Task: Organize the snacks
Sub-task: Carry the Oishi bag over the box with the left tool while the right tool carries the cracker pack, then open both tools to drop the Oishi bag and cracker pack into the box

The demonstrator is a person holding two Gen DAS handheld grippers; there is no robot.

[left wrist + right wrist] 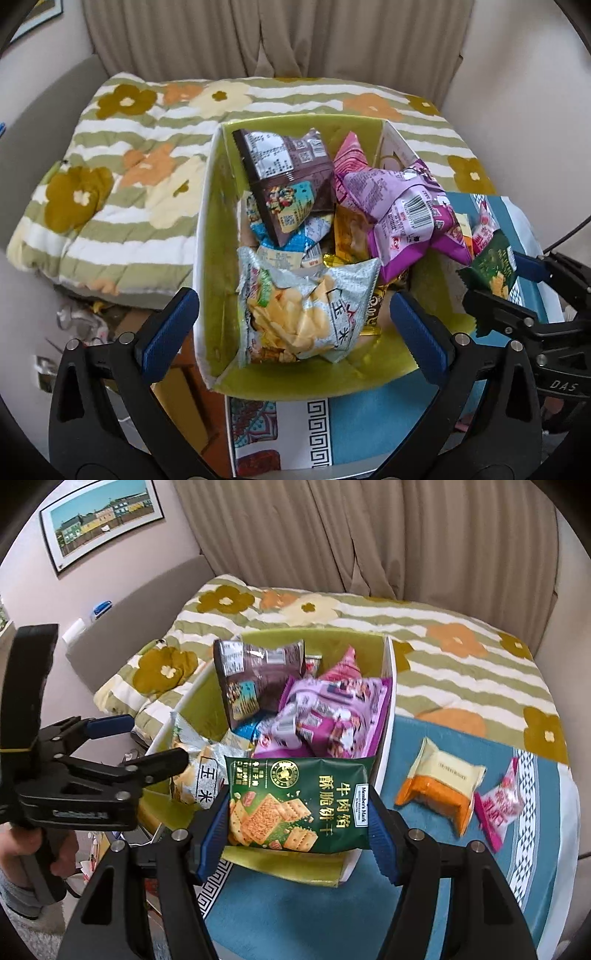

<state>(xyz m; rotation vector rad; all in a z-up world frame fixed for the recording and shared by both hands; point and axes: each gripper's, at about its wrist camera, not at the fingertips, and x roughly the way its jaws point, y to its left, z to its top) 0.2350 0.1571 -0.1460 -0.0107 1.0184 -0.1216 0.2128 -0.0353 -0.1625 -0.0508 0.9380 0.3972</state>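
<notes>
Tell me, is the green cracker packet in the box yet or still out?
Still out: the right hand-held gripper clamps the green cracker packet above the box's near rim.

The left gripper (293,321) hovers with its blue-padded jaws spread wide above a green-lined box (216,236) heaped with snacks: a silver chip bag (306,317) nearest, a brown packet (288,177) behind it, purple packets (402,218) to the right. At the right edge, the right gripper (495,284) pinches a dark green cracker packet (493,271) just beside the box's right wall. A floral quilt (110,192) lies behind.
</notes>
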